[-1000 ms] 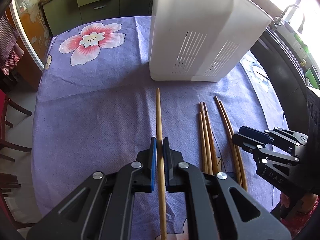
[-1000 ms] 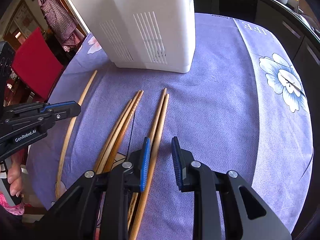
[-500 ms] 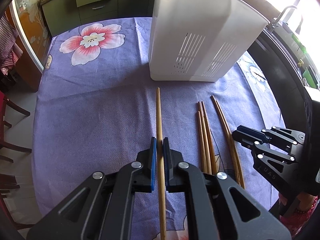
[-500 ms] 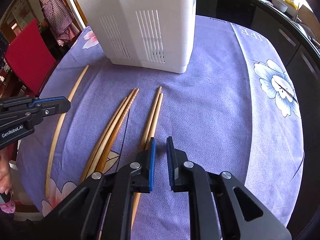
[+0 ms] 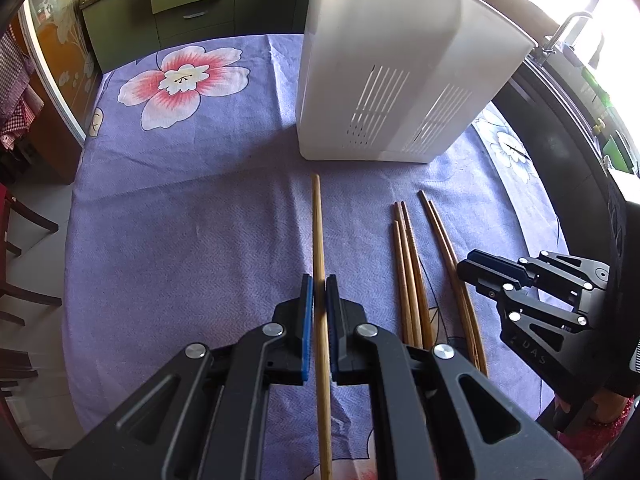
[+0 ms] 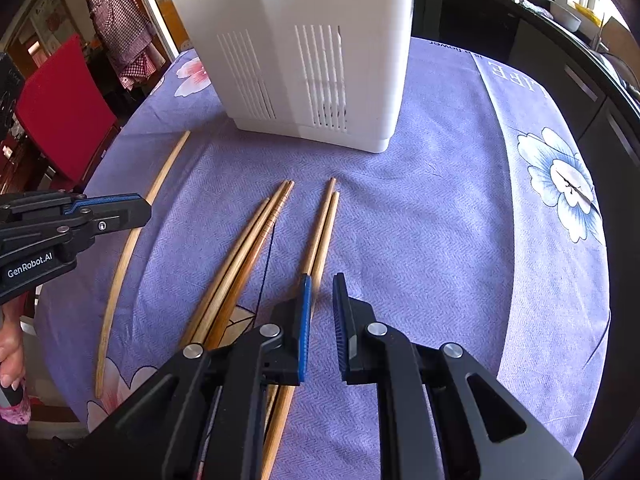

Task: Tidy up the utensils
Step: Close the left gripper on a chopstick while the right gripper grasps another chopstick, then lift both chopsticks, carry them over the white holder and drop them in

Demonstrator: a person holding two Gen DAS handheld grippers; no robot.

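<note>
The left gripper (image 5: 319,286) is clenching a single long chopstick (image 5: 318,224), lying on the purple tablecloth (image 5: 192,208) and pointing at the white utensil holder (image 5: 384,80). The right gripper (image 6: 321,286) has just been narrowing; its jaws are standing slightly apart with nothing between them, the chopstick pair (image 6: 322,228) passing under its left pad.

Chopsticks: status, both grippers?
Left gripper shut on single chopstick. Right gripper nearly closed, nothing between fingers, chopstick pair beside it. White container ahead, unobstructed.
</note>
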